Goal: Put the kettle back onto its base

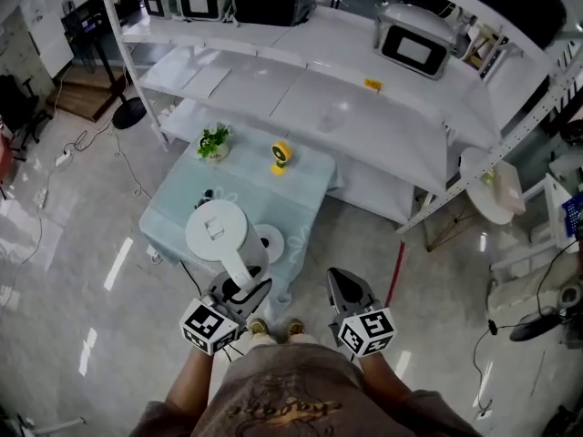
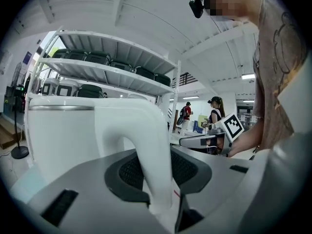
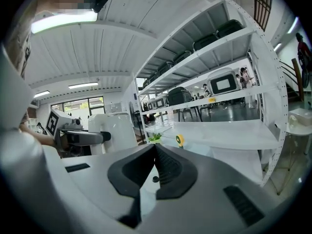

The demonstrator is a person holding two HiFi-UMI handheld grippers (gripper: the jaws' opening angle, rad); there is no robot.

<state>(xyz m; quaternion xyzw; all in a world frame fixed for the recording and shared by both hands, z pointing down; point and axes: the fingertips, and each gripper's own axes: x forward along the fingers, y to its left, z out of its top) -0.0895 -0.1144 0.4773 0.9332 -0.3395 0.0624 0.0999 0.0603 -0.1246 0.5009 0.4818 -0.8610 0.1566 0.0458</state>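
The person is holding the white kettle [image 1: 217, 230] by its handle with the left gripper [image 1: 240, 283]. In the left gripper view the two dark ribbed pads [image 2: 130, 172] are pinching the thick, curved white handle [image 2: 152, 145] from both sides. The kettle is looking smooth and plain white, with a thin metal band near the top of its body and a round lid with a small square tab in the middle. It is hanging over the near part of the small table [image 1: 282, 194] with the pale blue cloth. The round white base [image 1: 273, 242] is lying on that cloth just beside the kettle, on its right. The right gripper [image 1: 345, 287] is hovering near the table edge, its claw pressed together on nothing.
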